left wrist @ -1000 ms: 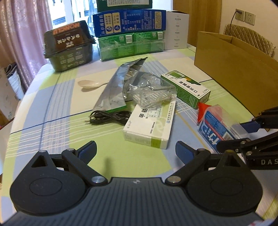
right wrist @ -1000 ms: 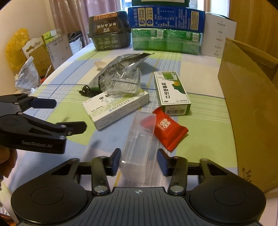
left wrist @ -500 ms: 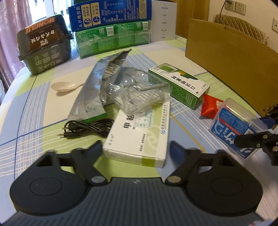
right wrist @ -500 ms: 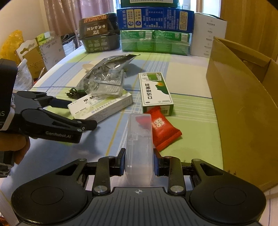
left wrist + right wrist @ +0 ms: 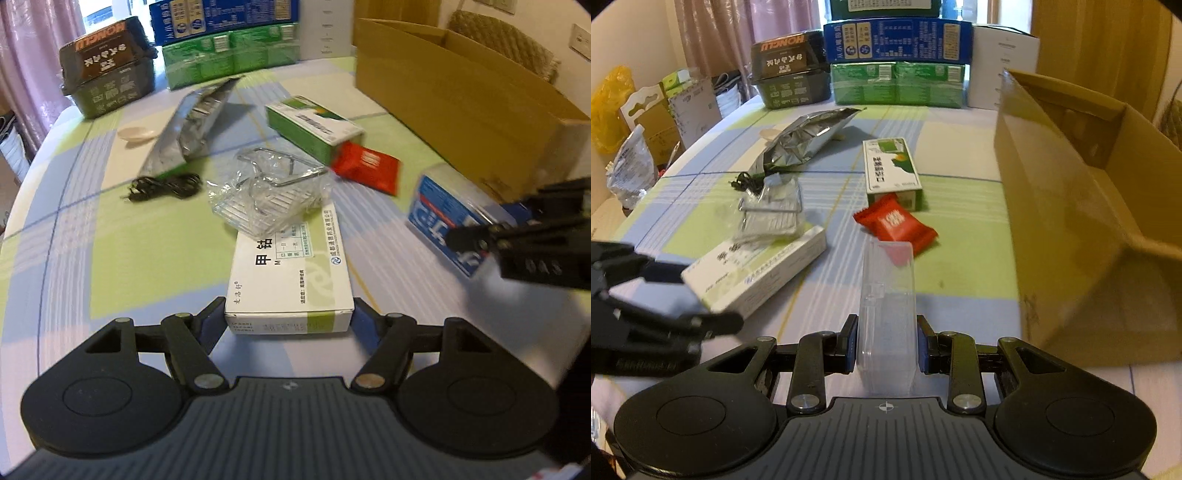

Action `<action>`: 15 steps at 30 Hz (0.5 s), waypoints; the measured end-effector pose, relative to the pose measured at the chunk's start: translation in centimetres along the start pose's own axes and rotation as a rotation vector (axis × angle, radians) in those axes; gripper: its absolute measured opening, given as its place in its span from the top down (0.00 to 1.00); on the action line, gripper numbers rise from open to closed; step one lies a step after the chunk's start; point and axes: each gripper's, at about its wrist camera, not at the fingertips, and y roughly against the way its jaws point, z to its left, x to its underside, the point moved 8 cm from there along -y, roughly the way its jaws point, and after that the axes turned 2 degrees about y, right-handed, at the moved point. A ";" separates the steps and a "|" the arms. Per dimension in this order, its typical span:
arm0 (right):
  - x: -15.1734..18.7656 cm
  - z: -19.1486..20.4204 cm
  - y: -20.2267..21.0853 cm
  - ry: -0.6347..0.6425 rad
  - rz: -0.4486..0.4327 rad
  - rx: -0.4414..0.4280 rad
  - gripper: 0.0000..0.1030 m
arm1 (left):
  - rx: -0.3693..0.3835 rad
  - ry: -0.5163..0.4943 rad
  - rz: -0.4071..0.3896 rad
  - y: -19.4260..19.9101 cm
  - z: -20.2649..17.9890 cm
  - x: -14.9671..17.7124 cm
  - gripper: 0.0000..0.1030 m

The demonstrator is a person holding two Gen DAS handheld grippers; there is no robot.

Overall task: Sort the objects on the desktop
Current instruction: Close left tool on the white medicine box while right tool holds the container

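Through the left wrist camera, my left tool (image 5: 289, 314) stands wide apart around the near end of the white medicine box (image 5: 291, 273), which lies on the surface (image 5: 110, 240) with a crumpled clear wrapper (image 5: 267, 194) on its far end; I judge the pick is beginning, and next the jaws must close squarely. Through the right wrist camera, my right tool (image 5: 886, 343) is clenched on the clear plastic case (image 5: 886, 310), near the cardboard box (image 5: 1071, 221) at right, probably its destination.
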 end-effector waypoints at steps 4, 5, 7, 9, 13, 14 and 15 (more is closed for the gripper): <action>1.0 -0.2 1.1 -0.008 0.004 -0.003 0.73 | -0.014 -0.007 -0.016 0.7 -0.9 0.5 0.25; 1.2 -0.2 1.3 -0.012 0.005 -0.005 0.73 | -0.018 -0.003 -0.024 0.7 -0.9 0.4 0.25; 1.3 -0.2 1.6 -0.014 0.002 -0.009 0.73 | -0.013 0.018 -0.049 0.9 -0.6 -0.3 0.25; 1.2 -0.3 1.7 -0.015 -0.001 -0.009 0.73 | -0.024 0.032 -0.065 0.8 -0.3 -1.0 0.28; 1.1 -0.6 1.3 -0.024 -0.004 -0.010 0.73 | -0.075 0.059 -0.077 -0.3 1.0 -2.3 0.37; 1.0 -0.6 1.2 -0.023 -0.003 -0.011 0.73 | -0.084 0.068 -0.076 -0.7 1.4 -2.6 0.37; 1.0 -0.6 1.0 -0.023 -0.001 -0.013 0.73 | -0.095 0.079 -0.078 -1.2 1.8 -2.9 0.39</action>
